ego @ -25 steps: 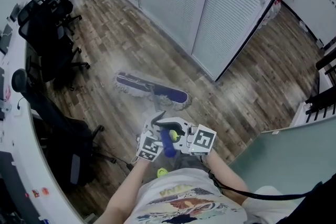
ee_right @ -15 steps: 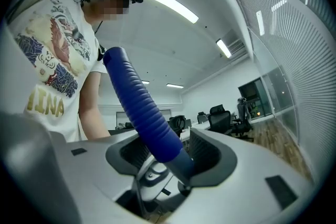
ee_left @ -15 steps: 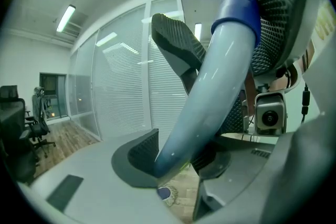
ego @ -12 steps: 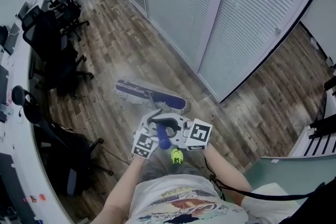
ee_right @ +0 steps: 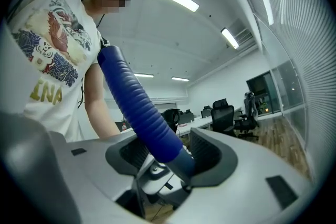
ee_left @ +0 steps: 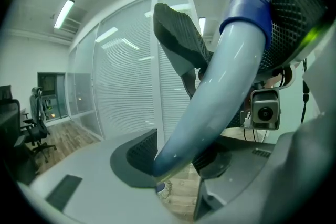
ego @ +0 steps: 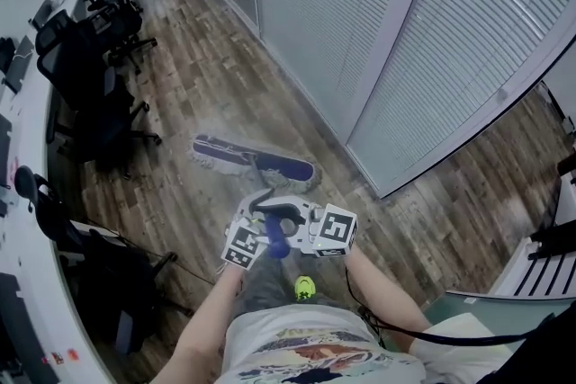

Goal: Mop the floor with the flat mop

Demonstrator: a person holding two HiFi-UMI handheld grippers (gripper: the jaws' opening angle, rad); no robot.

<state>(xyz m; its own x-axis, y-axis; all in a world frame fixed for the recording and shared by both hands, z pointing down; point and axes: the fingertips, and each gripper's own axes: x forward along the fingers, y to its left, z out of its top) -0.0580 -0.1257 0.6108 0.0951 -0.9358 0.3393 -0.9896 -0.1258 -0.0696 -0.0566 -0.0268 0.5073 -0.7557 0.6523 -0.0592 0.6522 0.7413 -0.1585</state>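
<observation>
Along the far left runs the white table [ego: 20,193], with black office chairs [ego: 90,76] drawn up beside it on the wooden floor [ego: 189,76]. Further right, the flat mop [ego: 255,162] lies with its purple-and-grey head flat on the boards, just ahead of me and slanting across my path. Its mop handle [ego: 263,184] rises from the middle of the head toward my chest. My left gripper [ee_left: 176,157] is clamped on the pale lower stretch of that handle. The tube fills the gap between the pads, touching both, though the jaws have just been easing a little wider around it. Right beside it, my right gripper [ee_right: 168,157] is clenched on the blue ribbed grip [ee_right: 139,107] at the top of the handle, one pad on each flank. The two grippers sit nearly touching, facing each other across the handle. Below them, near my legs, a yellow-green shoe [ego: 304,288] shows. To the right stands the glass partition with closed white blinds [ego: 360,31], its base meeting the floor well beyond the mop head.
</observation>
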